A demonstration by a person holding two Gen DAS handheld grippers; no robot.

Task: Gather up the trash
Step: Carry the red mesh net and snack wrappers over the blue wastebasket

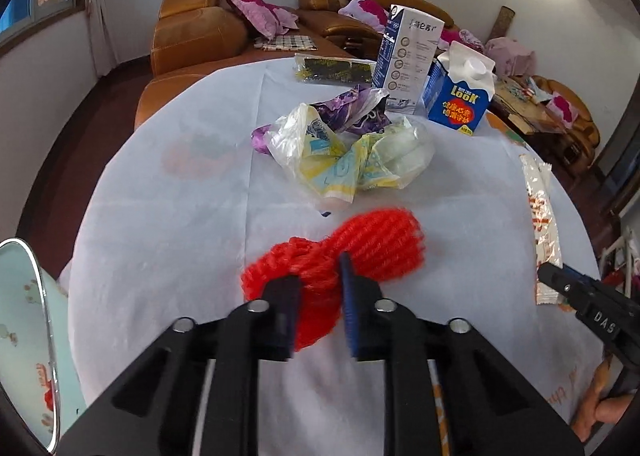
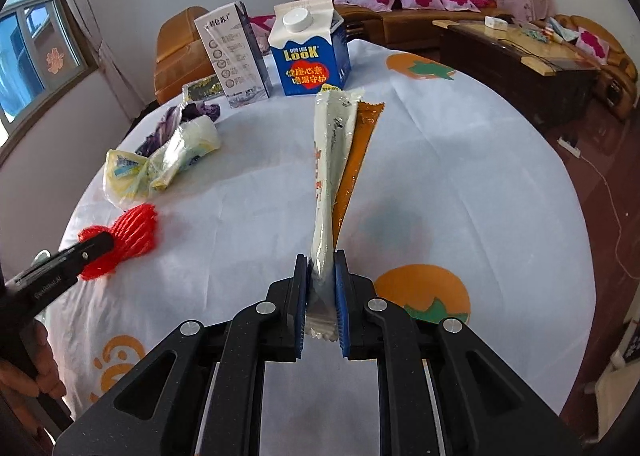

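My left gripper (image 1: 320, 288) is clamped on the red foam net (image 1: 340, 256), which sits on the white tablecloth (image 1: 160, 215) near the table's front edge. My right gripper (image 2: 322, 288) pinches the near end of a long white snack wrapper (image 2: 330, 159), an orange wrapper (image 2: 356, 159) lying just beside it. Farther back lie crumpled plastic bags (image 1: 344, 155), with a blue LOOK carton (image 2: 310, 51) and a tall white carton (image 2: 234, 55) standing upright behind them.

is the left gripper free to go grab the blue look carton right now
Probably not. The left gripper is shut on the red foam net, so its jaws are occupied, and the crumpled wrappers lie between it and the blue carton.
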